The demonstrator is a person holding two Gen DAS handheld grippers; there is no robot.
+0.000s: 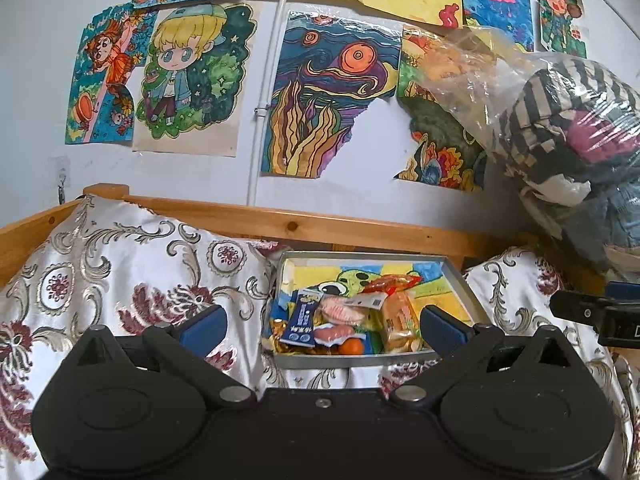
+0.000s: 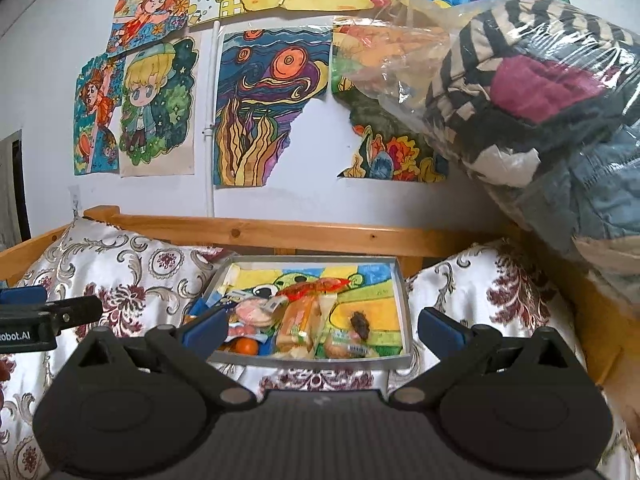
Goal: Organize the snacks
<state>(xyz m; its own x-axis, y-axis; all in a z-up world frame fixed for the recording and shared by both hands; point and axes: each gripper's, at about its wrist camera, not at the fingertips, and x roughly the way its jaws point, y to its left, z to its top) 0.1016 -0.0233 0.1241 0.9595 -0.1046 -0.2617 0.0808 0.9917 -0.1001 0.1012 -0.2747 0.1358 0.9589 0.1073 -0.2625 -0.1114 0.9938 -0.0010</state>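
Between patterned cushions (image 1: pixel 120 276) sits the snack tray (image 1: pixel 352 360); both grippers (image 1: pixel 322 326) (image 2: pixel 320 328) hover spread and empty, next needing a reach in.

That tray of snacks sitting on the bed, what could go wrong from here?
The tray rests on soft, rumpled bedding, so pressing down on one side might tip it. The snacks are heaped at its near left; pulling out the bread packet could drag the small orange or its neighbours over the low rim. The bulging bag of clothes looms at the right and might slump.
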